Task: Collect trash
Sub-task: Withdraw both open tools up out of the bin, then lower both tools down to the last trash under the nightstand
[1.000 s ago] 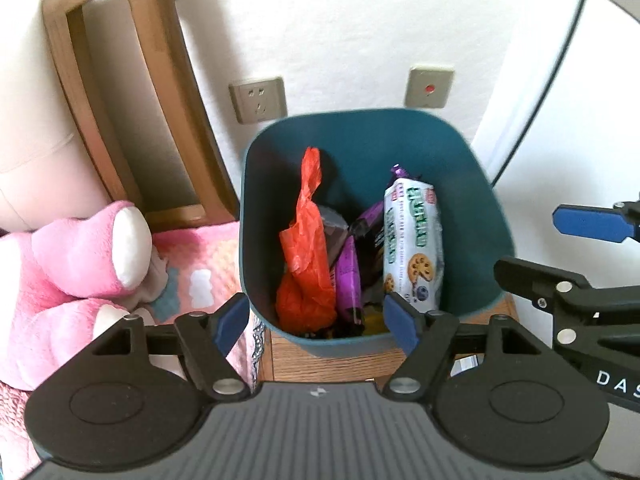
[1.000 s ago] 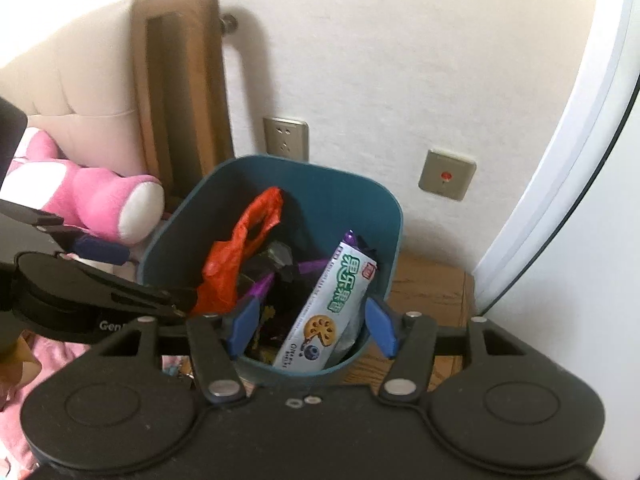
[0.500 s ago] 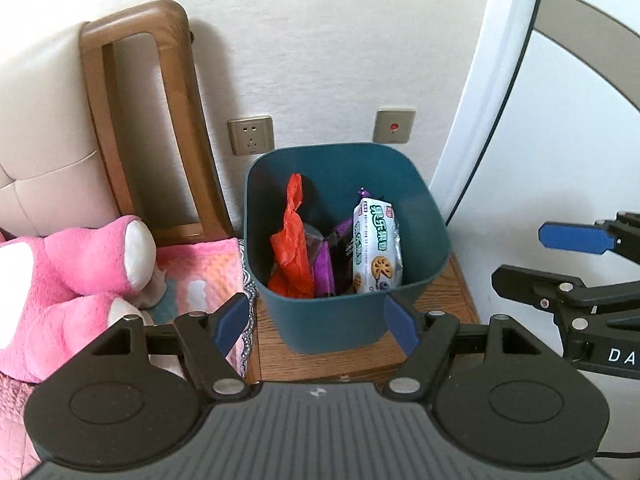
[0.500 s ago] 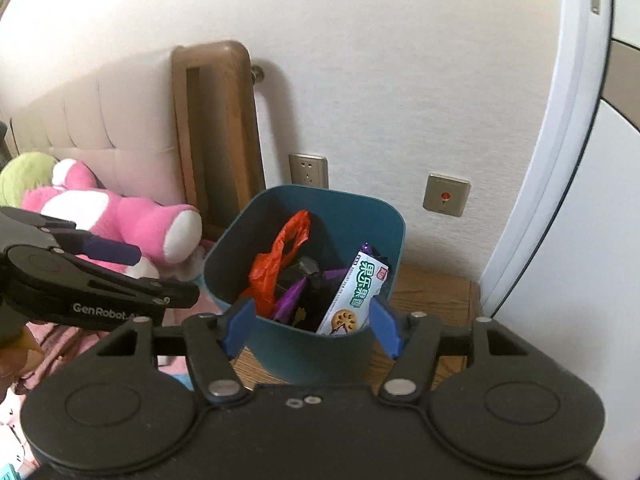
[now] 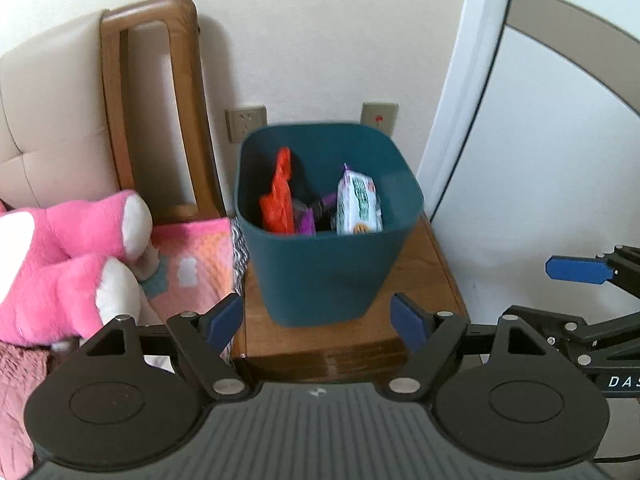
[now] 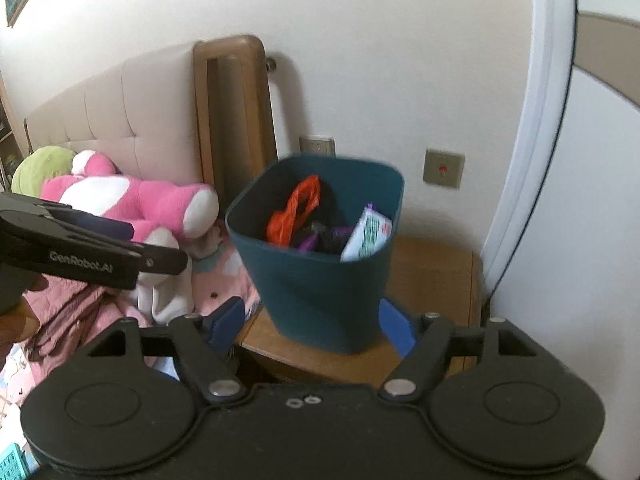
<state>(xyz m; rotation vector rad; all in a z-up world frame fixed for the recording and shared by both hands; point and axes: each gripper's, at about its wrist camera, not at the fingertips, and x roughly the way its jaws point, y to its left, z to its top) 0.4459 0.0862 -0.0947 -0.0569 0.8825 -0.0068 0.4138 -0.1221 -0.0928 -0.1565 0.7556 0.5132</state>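
A dark teal trash bin (image 5: pixel 320 276) (image 6: pixel 320 292) stands on a wooden nightstand (image 5: pixel 424 280) (image 6: pixel 432 272). Inside it are an orange plastic bag (image 5: pixel 278 200) (image 6: pixel 294 210), a white and green biscuit pack (image 5: pixel 358 204) (image 6: pixel 368 238) and purple wrappers (image 5: pixel 306 222) (image 6: pixel 308 244). My left gripper (image 5: pixel 318 320) is open and empty, in front of the bin and below its rim. My right gripper (image 6: pixel 314 326) is open and empty, also in front of the bin. Each gripper shows at the edge of the other's view.
A pink plush toy (image 5: pixel 68 256) (image 6: pixel 132 200) lies on the bed with a pink blanket (image 5: pixel 192 264), left of the nightstand. A wooden and padded headboard (image 5: pixel 152 100) stands behind. Wall sockets (image 5: pixel 246 124) sit behind the bin. A white door (image 5: pixel 540 160) is at the right.
Both grippers have drawn back and away from the bin, which now looks smaller and farther. Both stay open and empty. The bin's contents have not moved.
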